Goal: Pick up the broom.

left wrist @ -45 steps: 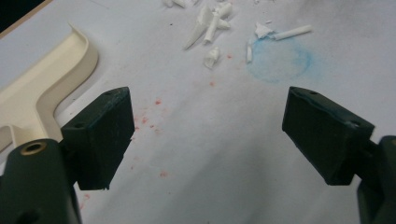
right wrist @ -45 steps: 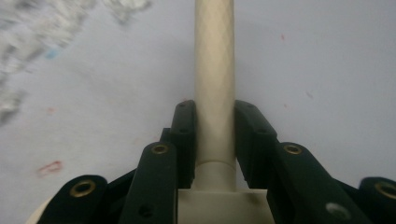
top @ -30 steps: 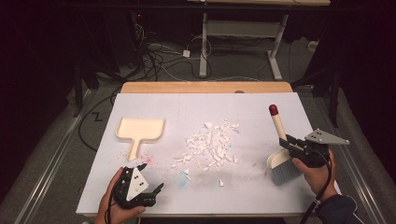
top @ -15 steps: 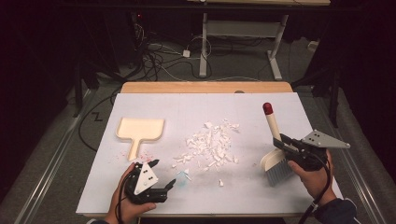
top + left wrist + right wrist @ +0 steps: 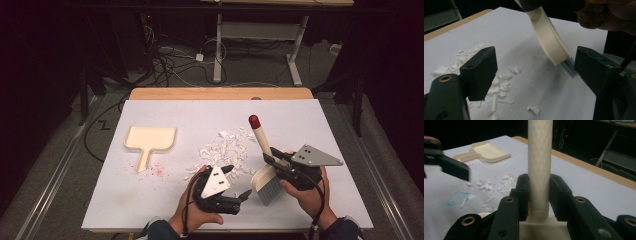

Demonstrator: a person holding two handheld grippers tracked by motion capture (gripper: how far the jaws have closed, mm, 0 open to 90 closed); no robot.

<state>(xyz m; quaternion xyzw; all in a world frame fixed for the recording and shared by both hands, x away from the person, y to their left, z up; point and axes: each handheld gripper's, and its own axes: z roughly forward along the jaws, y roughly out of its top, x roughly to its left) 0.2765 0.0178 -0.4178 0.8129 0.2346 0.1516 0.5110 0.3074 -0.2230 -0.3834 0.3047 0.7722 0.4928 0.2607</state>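
- Brush [image 5: 265, 170], right of centre in the high view: cream handle with a red tip slanting up-left, grey bristles low, just above the tabletop [image 5: 165, 205].
- Clamped by the right hand-held gripper [image 5: 276, 162] low on the handle, just above the head; jaws pressed on both sides in the right gripper view [image 5: 538, 192].
- Probably light and stiff in the handle, soft only at the bristles; faceted handle should resist slipping, so a hold near the head suits sweeping.
- White scraps [image 5: 227, 150], centre of frame, left of the bristles: loose, very light, likely to scatter under a hard stroke.
- Left hand-held gripper [image 5: 239, 184], lower centre, jaws apart and grasping nothing, lately closing a little.
- Dustpan [image 5: 149, 141], far left, flat, well apart from both; best taken by its short handle.
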